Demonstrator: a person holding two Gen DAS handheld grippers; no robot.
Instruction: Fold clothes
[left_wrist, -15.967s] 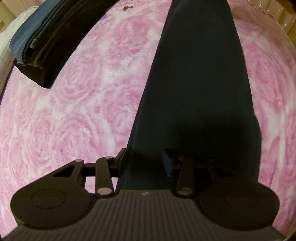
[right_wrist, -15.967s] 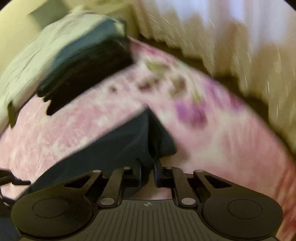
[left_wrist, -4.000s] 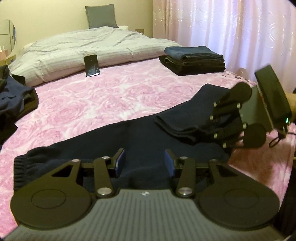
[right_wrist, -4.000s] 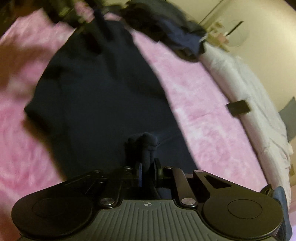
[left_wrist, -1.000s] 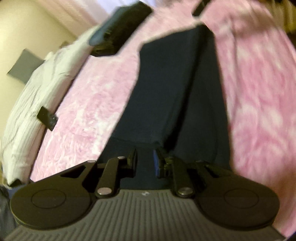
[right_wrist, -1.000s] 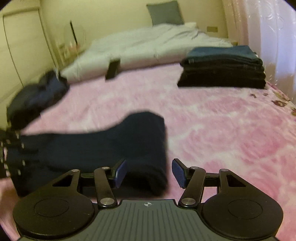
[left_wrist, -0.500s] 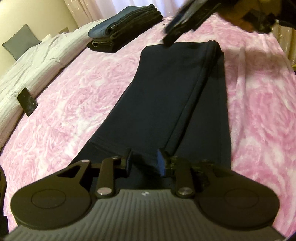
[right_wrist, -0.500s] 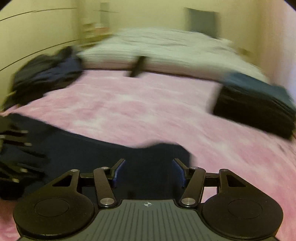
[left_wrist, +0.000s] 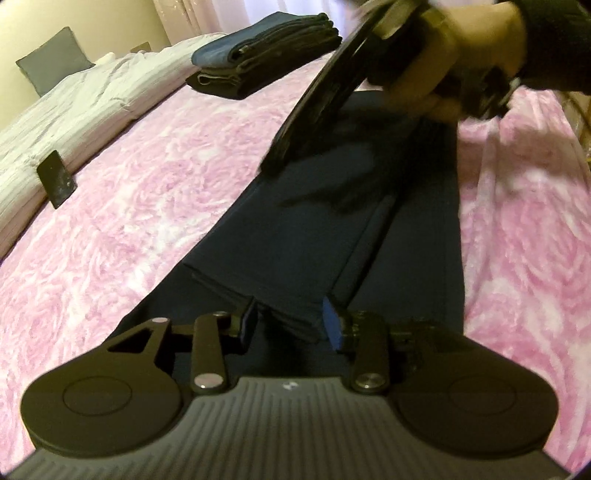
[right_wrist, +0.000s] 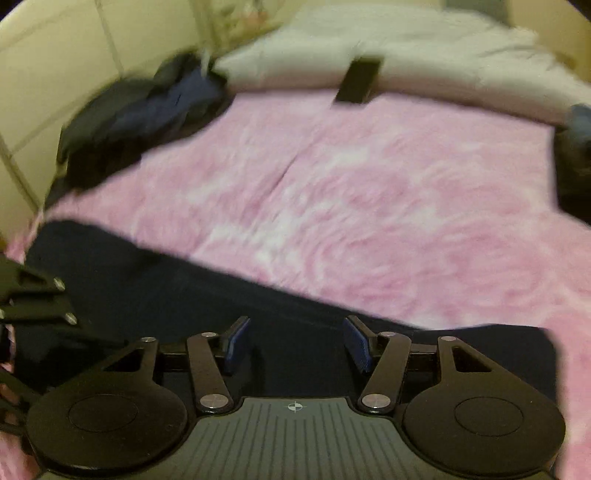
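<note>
Dark navy trousers (left_wrist: 332, 229) lie stretched on the pink rose blanket (left_wrist: 147, 192), folded lengthwise and doubled over, the upper layer's end just ahead of my left gripper (left_wrist: 290, 325). The left gripper is open, its blue pads on either side of that folded edge. My right gripper (right_wrist: 295, 347) is open and empty, hovering over the trousers (right_wrist: 184, 295). In the left wrist view the right gripper body (left_wrist: 332, 96) and the hand holding it hang over the far part of the trousers.
A stack of folded clothes (left_wrist: 266, 51) sits at the far end of the bed. A dark phone (left_wrist: 55, 181) leans against the white duvet (left_wrist: 74, 107). A heap of unfolded dark clothes (right_wrist: 140, 118) lies at the bed's corner near the wall.
My left gripper has opened and let go of the trouser edge it was shut on. The right gripper has swung leftward over the trousers, staying open.
</note>
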